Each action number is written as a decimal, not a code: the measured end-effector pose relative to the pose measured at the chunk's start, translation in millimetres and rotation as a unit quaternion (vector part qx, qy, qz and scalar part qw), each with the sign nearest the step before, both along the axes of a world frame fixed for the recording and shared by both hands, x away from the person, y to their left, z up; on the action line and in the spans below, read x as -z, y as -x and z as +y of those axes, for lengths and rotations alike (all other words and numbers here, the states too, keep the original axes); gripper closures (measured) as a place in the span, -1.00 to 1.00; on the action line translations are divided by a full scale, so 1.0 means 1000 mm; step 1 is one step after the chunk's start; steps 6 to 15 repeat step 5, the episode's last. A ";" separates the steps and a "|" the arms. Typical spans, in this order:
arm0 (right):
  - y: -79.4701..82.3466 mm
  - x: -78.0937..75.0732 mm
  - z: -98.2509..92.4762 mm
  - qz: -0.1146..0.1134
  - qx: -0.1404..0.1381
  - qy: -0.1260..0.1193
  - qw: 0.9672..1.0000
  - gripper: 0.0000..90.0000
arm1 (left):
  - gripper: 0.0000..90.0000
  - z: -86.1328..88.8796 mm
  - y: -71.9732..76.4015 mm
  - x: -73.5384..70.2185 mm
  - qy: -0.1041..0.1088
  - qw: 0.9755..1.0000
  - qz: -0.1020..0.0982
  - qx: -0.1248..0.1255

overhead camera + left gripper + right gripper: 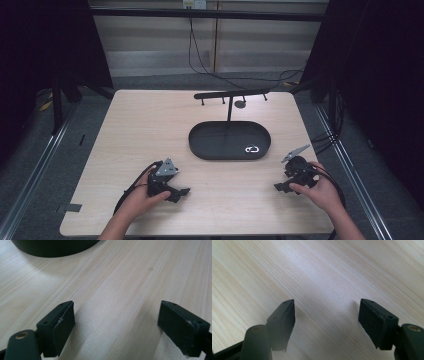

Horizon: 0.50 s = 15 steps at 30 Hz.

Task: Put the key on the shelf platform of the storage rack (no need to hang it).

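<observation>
We've got a light wooden worktop [150, 120] with a black oval tray [200, 142] sitting around the middle, a bit toward the far side. Inside the tray there's just one small silvery-white thing [251, 148] near its right front wall, too small for us to tell what it is. A thin black post rises from the back of the tray and carries a crossbar [232, 93] with a few little pegs, and a small dark round piece [240, 104] hangs under it.

Our left claw [182, 192] rests on the near left part of the worktop, well apart from the tray, jaws spread wide with nothing but bare wood between them. In the left gripper view we can see the tray's dark wall [55, 248] at the top edge.

Our right claw [278, 187] is low over the near right side, just off the tray's right end, also gaping open with only wood grain between the pads [284, 320].
</observation>
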State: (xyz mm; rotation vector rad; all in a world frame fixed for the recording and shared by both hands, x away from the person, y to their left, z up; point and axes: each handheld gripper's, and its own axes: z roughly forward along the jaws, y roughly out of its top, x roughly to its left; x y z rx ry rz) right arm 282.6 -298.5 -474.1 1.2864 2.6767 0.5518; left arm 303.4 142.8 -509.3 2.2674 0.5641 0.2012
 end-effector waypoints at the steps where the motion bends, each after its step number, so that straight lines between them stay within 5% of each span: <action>1: 0.001 0.000 0.000 0.001 0.003 0.001 1.000 -0.35 | -0.69 0.000 0.000 0.000 0.000 1.000 0.000 0.000; 15: 0.001 0.001 0.000 -0.001 0.002 0.003 1.000 -0.35 | -0.69 0.000 0.000 0.000 0.000 1.000 0.000 0.000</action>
